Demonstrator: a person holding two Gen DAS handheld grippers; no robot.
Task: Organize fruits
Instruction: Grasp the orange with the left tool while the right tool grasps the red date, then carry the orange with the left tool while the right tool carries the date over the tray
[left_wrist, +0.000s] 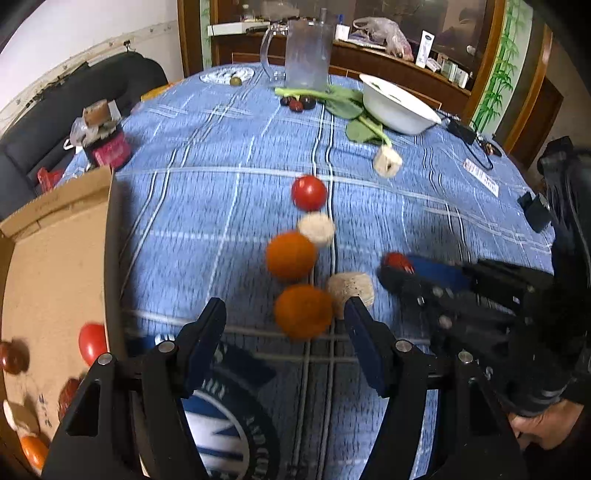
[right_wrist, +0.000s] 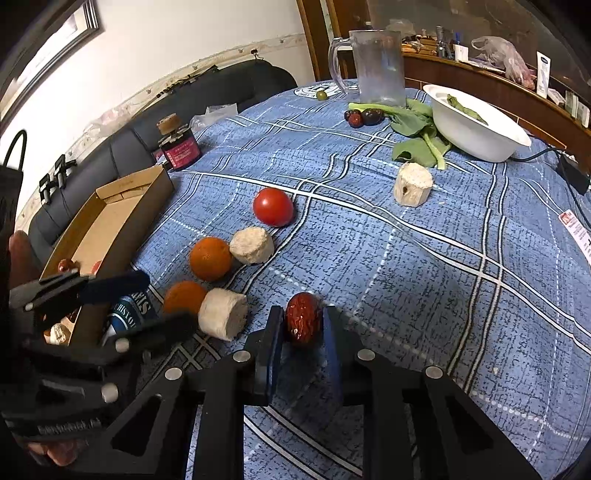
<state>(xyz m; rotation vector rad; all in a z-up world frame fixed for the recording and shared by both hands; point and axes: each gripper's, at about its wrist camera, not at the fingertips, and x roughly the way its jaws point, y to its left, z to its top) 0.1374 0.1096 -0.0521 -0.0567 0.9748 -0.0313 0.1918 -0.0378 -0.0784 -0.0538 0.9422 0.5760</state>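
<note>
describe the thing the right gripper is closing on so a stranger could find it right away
On the blue plaid tablecloth, look at the near edge, just right of the row of oranges and pale root chunks. There the right gripper is shut on a wrinkled dark red date. It is smaller, darker and more shrivelled than the smooth round red tomato further back.

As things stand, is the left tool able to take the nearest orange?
Probably yes. The left tool is open, and the nearest orange lies just ahead between its tips. A pale round chunk touches the orange beside the right tip and may get nudged.
</note>
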